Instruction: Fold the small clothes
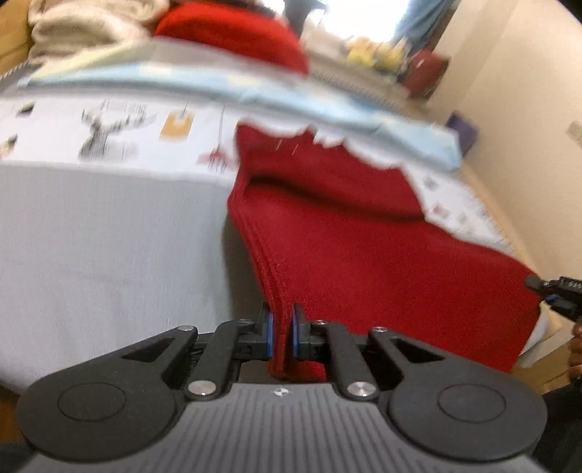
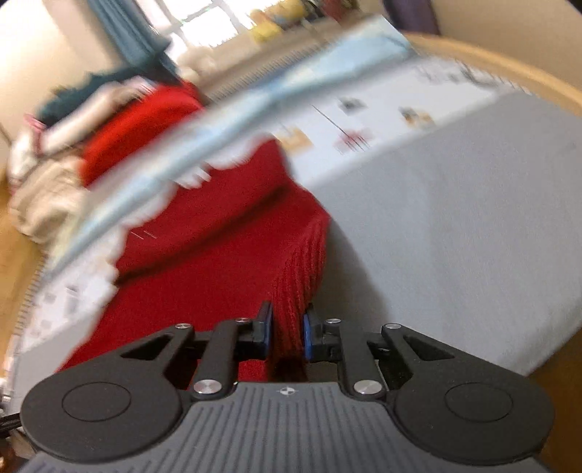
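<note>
Knitwear pinched at both near corners, ready to fold.

Left gripper (image 1: 280, 333) and right gripper (image 2: 287, 333) are each closed tight on the ribbed hem of the red knitted sweater (image 1: 345, 236), which drapes from the jaws onto the grey bed sheet (image 1: 109, 236), its far end under a pale blue cloth (image 1: 254, 94). Best to carry both corners forward level, hem taut, so the edges meet squarely.

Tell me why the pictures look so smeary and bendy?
Left wrist view: the red knit garment and printed sheet are motion-blurred, while the left gripper stays sharp. Right wrist view: heavier streaking, bright window glare, fisheye-curved bed edge.
</note>
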